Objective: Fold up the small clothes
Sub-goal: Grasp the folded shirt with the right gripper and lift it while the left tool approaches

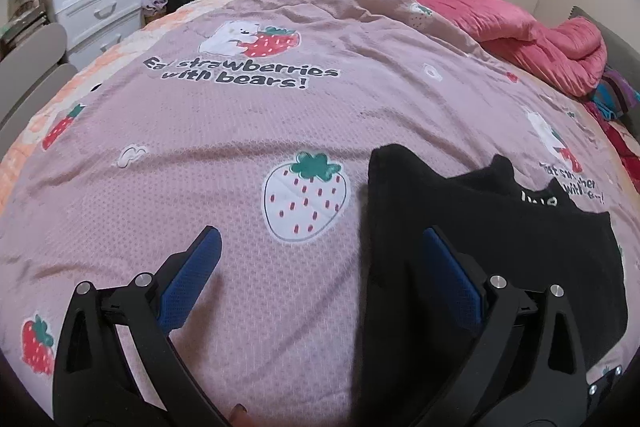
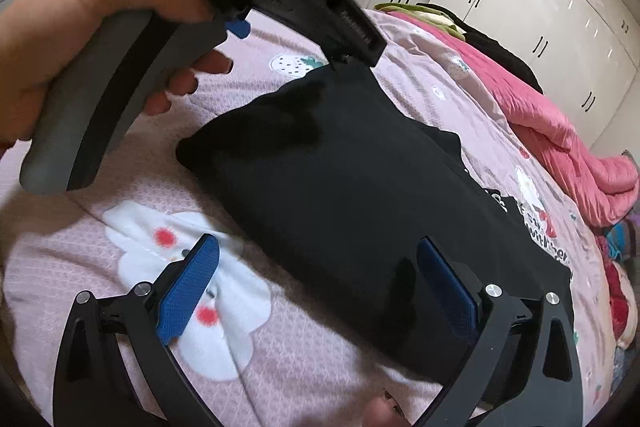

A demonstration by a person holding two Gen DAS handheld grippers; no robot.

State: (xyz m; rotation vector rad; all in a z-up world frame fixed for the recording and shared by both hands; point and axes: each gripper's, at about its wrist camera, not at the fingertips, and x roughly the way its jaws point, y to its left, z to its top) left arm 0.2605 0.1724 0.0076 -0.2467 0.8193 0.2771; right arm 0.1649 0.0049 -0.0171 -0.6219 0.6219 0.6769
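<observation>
The black garment (image 2: 352,171) lies flat on the pink bedspread (image 1: 240,131), already doubled into a rough rectangle, with a printed layer peeking out at its far edge, so at least one fold looks done. Both the left gripper (image 1: 320,267) and right gripper (image 2: 318,271) hover spread wide, grasping nothing. Likely another fold or some tidying remains.
</observation>
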